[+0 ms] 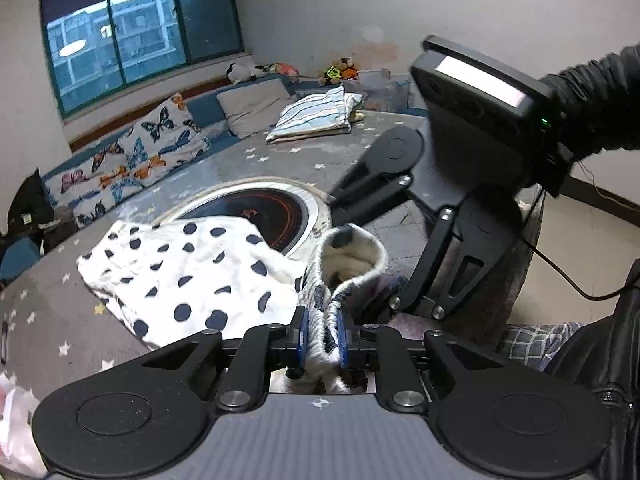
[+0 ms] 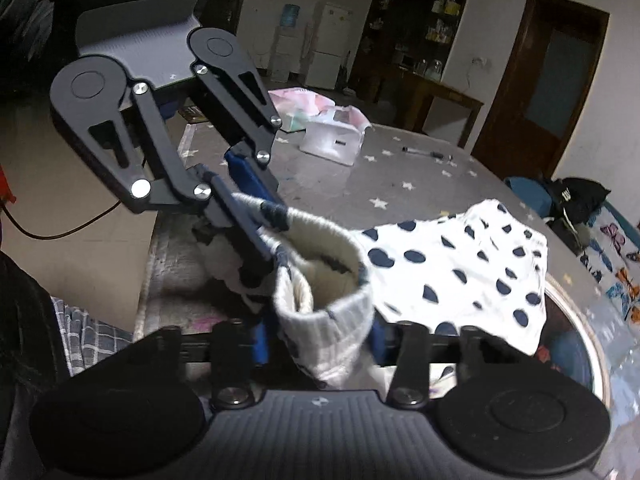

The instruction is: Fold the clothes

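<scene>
A white knitted sock (image 1: 352,256) with dark blue marks is held between the two grippers above the near edge of the desk (image 1: 52,320), which is covered by a grey cloth with stars. The left gripper (image 1: 323,334) is closed on one side of the ribbed cuff, the knit being pinched between its blue fingers (image 1: 301,330). In the right wrist view the right gripper (image 2: 320,340) is seen with the other side of the cuff (image 2: 332,312) lying between its fingers; the sock appears to be gripped there, and its mouth is pulled open. The left gripper (image 2: 256,204) is seen at the far left of that view, clamped on the opposite rim. A white garment with dark blue dots (image 1: 188,272) is spread on the desk just beyond the sock, partly over a round black cooktop (image 1: 280,216). Folded striped bedding (image 1: 316,114) is seen far off on a bed, and a white plastic box (image 2: 334,140) stands at the far side of the desk
</scene>
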Demonstrator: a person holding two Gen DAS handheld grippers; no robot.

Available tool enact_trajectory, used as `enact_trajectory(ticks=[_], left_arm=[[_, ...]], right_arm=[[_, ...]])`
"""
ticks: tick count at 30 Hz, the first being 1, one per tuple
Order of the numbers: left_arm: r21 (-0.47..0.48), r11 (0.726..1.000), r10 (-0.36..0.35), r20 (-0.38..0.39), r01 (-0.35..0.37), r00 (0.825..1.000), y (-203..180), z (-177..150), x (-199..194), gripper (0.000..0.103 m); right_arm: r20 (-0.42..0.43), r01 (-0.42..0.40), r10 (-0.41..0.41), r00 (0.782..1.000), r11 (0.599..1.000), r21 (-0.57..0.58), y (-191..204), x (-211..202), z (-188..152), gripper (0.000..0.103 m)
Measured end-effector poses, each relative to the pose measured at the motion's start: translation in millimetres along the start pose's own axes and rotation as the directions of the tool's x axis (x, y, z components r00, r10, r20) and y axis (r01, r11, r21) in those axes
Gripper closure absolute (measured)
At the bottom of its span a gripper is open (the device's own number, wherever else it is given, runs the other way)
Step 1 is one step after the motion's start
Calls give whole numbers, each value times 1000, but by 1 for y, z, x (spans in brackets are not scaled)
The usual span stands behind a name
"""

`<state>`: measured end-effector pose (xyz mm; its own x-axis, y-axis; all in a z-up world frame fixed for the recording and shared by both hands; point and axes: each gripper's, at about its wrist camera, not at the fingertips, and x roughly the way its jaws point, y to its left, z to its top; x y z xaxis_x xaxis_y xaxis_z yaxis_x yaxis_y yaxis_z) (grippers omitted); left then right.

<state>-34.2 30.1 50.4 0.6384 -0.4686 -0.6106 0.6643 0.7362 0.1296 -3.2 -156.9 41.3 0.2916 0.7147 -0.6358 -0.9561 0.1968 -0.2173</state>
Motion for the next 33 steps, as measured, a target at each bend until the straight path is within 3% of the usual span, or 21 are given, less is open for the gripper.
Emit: enact_trajectory(ticks=[3,6,11,17,22,30,33], left_arm=[[-38,999,-4,12,4,1000,5,-1,-8,73],[-48,999,27,61,-24,998,9,0,-25,60],[-104,989,119,137,-105,983,28,5,-54,60],[-224,961,196,126,-165,973,53,1,-50,62],[-261,954,174,79,-148,982,59,-7,-24,67],[-225,974,41,88,-20,995,52,-11,15,72],[-238,971,-8,43,18,999,53,-17,33,75]], right_arm=[[7,9,-9,1000,999,39,3,-8,0,81],[24,37,-39,999,997,66,5,-22,2,82],[43,51,-55,998,994,96,11,-43,8,83],[59,7,-12,998,995,98,31,-70,18,84],[89,-33,25,996,994,100,51,-104,30,84],[151,-33,11,988,989,144,52,-139,47,84],[176,-24,-6,984,985,169,43,-147,49,84]])
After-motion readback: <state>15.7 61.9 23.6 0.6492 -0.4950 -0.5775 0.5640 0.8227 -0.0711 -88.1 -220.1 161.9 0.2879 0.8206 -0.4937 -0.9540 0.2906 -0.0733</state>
